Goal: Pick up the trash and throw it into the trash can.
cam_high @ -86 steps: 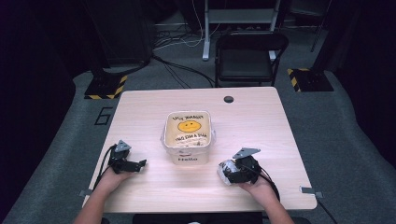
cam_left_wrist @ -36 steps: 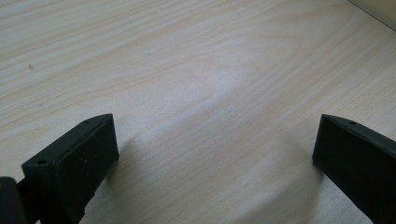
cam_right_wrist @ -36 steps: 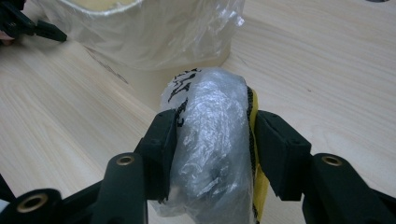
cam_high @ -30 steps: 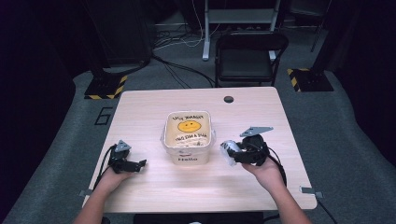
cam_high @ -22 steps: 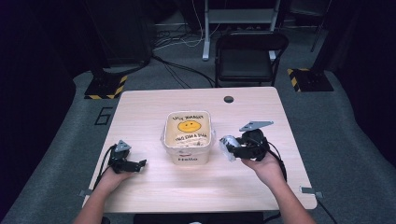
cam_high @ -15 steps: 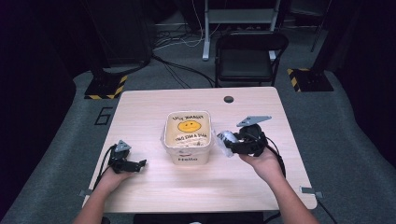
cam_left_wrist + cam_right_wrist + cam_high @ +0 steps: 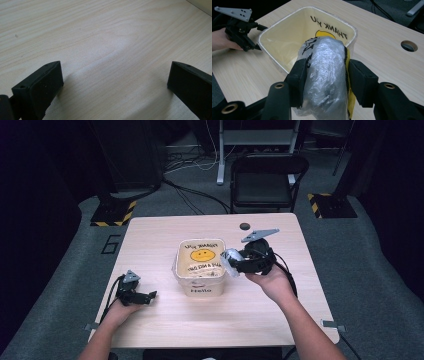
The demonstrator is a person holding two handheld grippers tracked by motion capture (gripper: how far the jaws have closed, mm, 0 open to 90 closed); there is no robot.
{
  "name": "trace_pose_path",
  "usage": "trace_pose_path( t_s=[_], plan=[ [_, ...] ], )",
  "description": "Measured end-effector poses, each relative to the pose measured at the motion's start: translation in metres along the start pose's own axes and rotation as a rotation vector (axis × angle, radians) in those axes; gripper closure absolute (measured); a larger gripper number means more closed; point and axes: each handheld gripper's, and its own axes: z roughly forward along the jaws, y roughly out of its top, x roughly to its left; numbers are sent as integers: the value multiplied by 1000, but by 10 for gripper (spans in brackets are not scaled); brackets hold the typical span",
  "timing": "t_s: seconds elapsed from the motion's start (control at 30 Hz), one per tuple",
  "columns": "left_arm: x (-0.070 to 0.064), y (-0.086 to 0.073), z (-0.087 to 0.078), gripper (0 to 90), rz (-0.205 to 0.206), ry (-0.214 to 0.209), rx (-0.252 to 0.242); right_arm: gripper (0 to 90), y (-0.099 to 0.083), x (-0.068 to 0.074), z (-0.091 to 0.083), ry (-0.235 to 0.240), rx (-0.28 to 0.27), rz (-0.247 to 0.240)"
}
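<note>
Where the high view looks down on the bench (image 7: 160,240), the items stand as follows. Tub (image 7: 201,265): cream, square, open-topped, printed with a yellow smiley and black lettering, near the bench's middle. Bag (image 7: 230,261): a crumpled wad of clear plastic, clamped in the right hand-held gripper (image 7: 235,262), which is raised at the tub's right rim, its grey plate on top. Left hand-held gripper (image 7: 148,296): resting near the bench's left front corner, well apart from the tub, cable trailing behind the hand (image 7: 120,309). Round hole (image 7: 244,226): dark, near the bench's far edge. Folding chair (image 7: 265,180): black, on the floor beyond the far edge.

Left gripper view. Two black jaws set wide apart, low over bare pale wood grain (image 7: 105,40), nothing between them. A sliver of the tub's wall (image 7: 202,3) shows at the upper right corner.

Right gripper view. Jaws closed on the bag (image 7: 324,77), one pad (image 7: 300,82) pressed to each side of it; the plastic is wrinkled, with black print and a yellow strip showing along its right side. The bag's far end overlaps the tub's near rim (image 7: 272,60). Inside the far wall, the words "THANK YOU" and part of the smiley are legible. Beyond the tub, the left hand-held gripper (image 7: 258,46) sits on the bench, held by a hand (image 7: 222,40). The hole (image 7: 409,46) lies to the right.
</note>
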Motion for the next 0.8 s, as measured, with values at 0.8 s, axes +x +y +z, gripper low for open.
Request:
trace_pose_path(
  t_s=[0.8],
  plan=[
    [0, 0, 0, 0, 0, -1, 1, 500, 38, 21, 59, 36, 0, -36]
  ],
)
